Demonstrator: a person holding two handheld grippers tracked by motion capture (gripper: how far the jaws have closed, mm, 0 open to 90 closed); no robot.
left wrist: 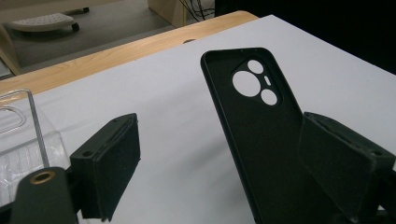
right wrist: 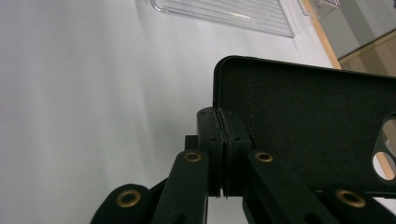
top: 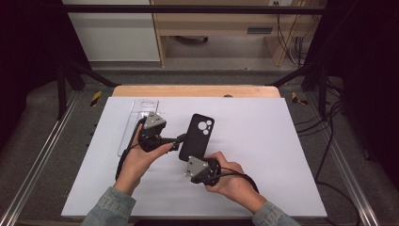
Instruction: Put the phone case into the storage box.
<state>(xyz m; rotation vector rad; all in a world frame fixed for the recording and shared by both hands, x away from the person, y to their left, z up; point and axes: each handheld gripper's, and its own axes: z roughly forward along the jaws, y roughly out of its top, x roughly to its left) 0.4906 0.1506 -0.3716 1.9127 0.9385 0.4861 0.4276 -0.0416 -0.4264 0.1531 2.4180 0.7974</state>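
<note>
On the white table (top: 263,141), your right gripper (top: 184,159) pinches the near edge of the black phone case (top: 197,134), propping it tilted off the surface, while your left gripper (top: 181,141) flanks its side with jaws spread, not pressing; a clear plastic tray (top: 136,122) lies well left, its contents indiscernible

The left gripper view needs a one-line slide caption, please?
Open left claw straddling the black phone case above the white table.

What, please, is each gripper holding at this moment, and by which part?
The right gripper pinches the black soft phone case at its bottom edge; the left gripper holds nothing.
</note>
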